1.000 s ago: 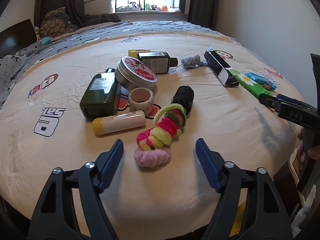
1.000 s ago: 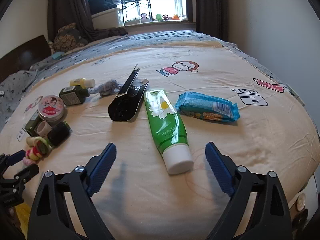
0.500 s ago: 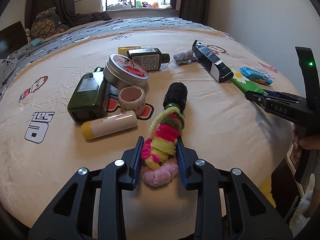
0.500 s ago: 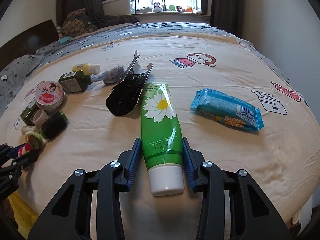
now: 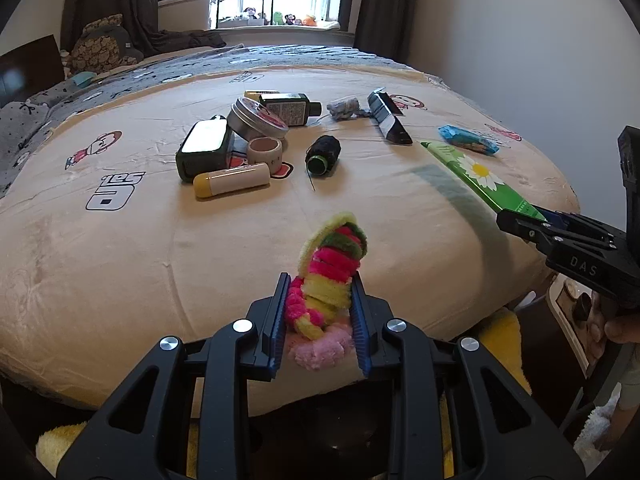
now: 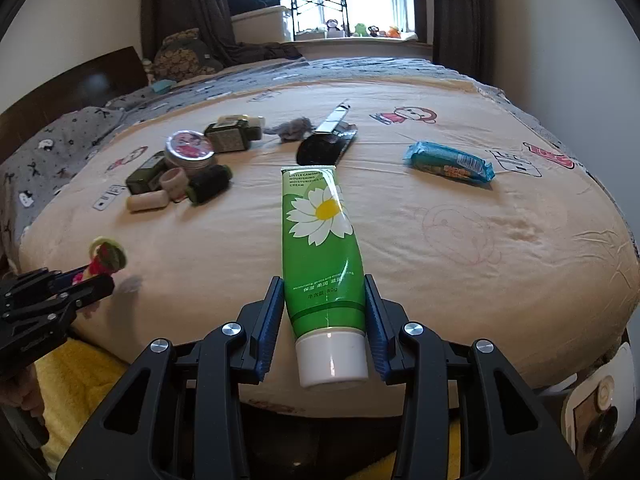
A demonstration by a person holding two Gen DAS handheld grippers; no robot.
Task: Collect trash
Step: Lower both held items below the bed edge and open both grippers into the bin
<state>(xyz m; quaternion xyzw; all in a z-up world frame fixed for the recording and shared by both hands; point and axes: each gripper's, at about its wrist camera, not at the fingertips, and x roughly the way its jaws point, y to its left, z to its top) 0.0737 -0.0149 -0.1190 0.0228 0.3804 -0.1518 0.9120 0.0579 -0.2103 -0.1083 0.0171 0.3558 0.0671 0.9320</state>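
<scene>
My left gripper (image 5: 319, 312) is shut on a fuzzy pink, yellow and green bundle of hair ties (image 5: 328, 280) and holds it up over the near edge of the bed. It shows at the left of the right wrist view (image 6: 105, 258). My right gripper (image 6: 325, 324) is shut on a green cream tube with a daisy print (image 6: 320, 240), near its white cap (image 6: 332, 356), lifted off the bed. The tube shows at the right of the left wrist view (image 5: 480, 176).
On the beige cartoon-print blanket (image 5: 120, 240) lie a dark green bottle (image 5: 204, 152), a round tin (image 5: 256, 120), a tape roll (image 5: 265, 152), a yellow-capped tube (image 5: 230, 180), a black thread spool (image 5: 324, 154), a black box (image 5: 388, 118) and a blue snack packet (image 6: 448, 162). Something yellow (image 6: 76, 380) sits below the bed edge.
Both grippers closed from open: the left on the hair-tie bundle, the right on the green tube. Since then both have lifted and drawn back towards the near edge of the bed.
</scene>
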